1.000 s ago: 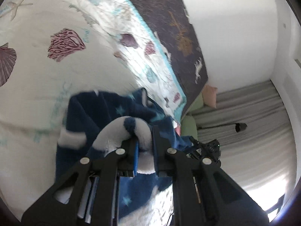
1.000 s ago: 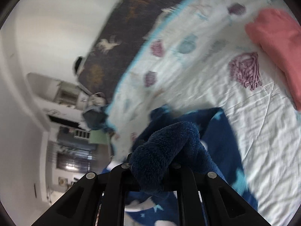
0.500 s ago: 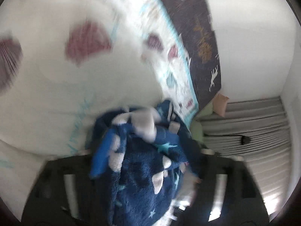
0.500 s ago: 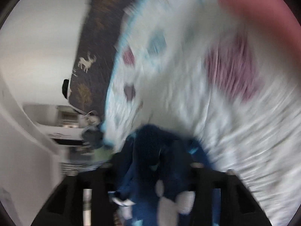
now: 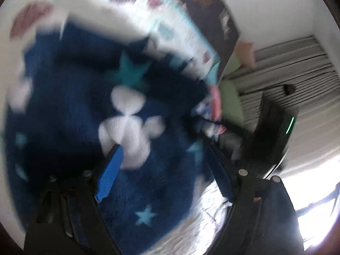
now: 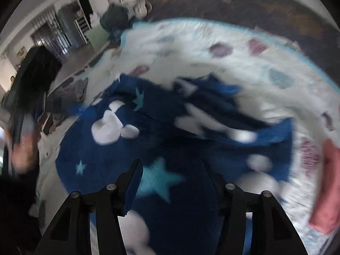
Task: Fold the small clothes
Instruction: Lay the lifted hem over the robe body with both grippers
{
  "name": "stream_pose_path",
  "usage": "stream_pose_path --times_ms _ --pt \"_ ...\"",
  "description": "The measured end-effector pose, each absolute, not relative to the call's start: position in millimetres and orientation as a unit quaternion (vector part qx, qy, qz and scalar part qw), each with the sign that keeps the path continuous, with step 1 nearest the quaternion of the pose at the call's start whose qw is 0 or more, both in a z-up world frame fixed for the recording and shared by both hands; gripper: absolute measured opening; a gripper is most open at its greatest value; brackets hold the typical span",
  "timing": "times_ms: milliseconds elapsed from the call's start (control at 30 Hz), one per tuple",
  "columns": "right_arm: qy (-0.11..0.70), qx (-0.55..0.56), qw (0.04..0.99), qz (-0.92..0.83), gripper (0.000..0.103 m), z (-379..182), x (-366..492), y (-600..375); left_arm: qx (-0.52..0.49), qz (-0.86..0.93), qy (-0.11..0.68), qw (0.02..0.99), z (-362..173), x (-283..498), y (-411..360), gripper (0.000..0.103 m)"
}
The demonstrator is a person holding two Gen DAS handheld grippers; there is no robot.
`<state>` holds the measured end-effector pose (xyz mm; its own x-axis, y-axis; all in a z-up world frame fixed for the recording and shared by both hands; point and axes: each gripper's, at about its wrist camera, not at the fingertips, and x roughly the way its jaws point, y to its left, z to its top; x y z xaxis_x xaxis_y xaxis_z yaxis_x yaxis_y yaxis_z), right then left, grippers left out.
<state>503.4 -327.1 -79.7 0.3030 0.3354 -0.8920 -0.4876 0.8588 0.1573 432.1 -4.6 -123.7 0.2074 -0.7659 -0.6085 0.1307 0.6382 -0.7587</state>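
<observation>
A dark blue fleece garment [image 5: 85, 110] with white shapes and teal stars lies spread on the white seashell-print quilt [image 5: 102, 19]. It also fills the middle of the right wrist view [image 6: 170, 127]. My left gripper [image 5: 163, 159] is open, jaws wide apart, just above the fleece. My right gripper [image 6: 172, 167] is open too, over the near part of the fleece. The other gripper shows at the right edge of the left wrist view [image 5: 274, 131] and at the left of the right wrist view [image 6: 27, 80]. Both views are motion-blurred.
A folded pink garment [image 6: 327, 184] lies on the quilt to the right. A dark patterned blanket [image 6: 233, 4] lies beyond the quilt. Grey curtains [image 5: 297, 68] and a green cushion [image 5: 231, 102] are past the bed's edge.
Both grippers were shut on the bunched blue fleece and holding it up. Now both are open and the fleece lies spread out flat on the quilt.
</observation>
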Motion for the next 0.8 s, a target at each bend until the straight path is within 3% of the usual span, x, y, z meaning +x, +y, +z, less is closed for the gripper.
stream_pose_path --times_ms 67,200,267,367,567,667,800 --pt "0.542 -0.058 0.805 0.232 0.043 -87 531 -318 -0.225 -0.306 0.535 0.755 -123 416 -20 0.08" --pt "0.56 0.039 0.804 0.197 0.042 -93 589 -326 -0.129 -0.293 0.515 0.795 -115 397 -41 0.081" --pt "0.571 0.053 0.806 0.146 0.048 -109 609 -332 -0.114 -0.282 0.512 0.803 -116 396 -44 0.081" --pt "0.585 0.092 0.793 0.142 0.05 -122 613 -342 -0.151 -0.278 0.515 0.797 -108 398 -33 0.08" --pt "0.472 0.055 0.872 0.117 0.054 -46 541 -376 -0.26 -0.296 0.451 0.801 -76 406 6 0.081" --pt "0.455 0.055 0.879 0.127 0.065 -30 492 -398 -0.271 -0.28 0.467 0.794 -93 416 14 0.081" --pt "0.502 0.018 0.855 0.13 0.065 -60 458 -405 -0.263 -0.247 0.504 0.785 -137 427 11 0.081"
